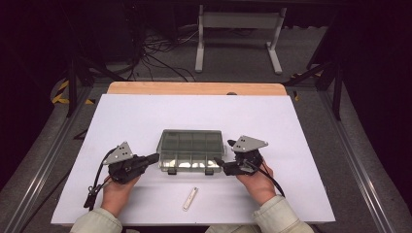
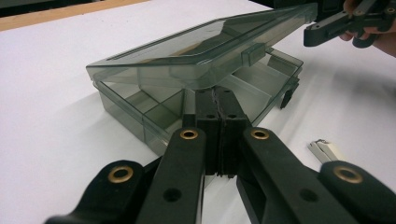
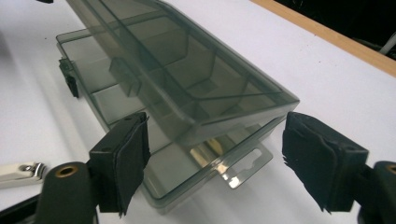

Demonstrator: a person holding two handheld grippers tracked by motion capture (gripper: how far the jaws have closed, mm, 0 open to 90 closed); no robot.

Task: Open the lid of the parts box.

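A smoky see-through compartment box [image 1: 190, 145] lies mid-table with its lid [image 2: 201, 46] lifted a little at the front. My left gripper [image 1: 154, 157] is shut, and its closed tips [image 2: 218, 100] rest against the box's wall just under the raised lid edge. My right gripper [image 1: 218, 162] is open at the box's right end. Its pads [image 3: 133, 154] stand apart on either side of the box corner [image 3: 219, 140], not pressing on it. The right gripper [image 2: 322, 30] also appears beyond the lid in the left gripper view.
A small white and silver nail clipper [image 1: 190, 198] lies on the white tabletop [image 1: 145, 111] in front of the box, between the two hands. A wooden strip [image 1: 194, 88] runs along the far edge. Cables and a white frame stand on the floor behind.
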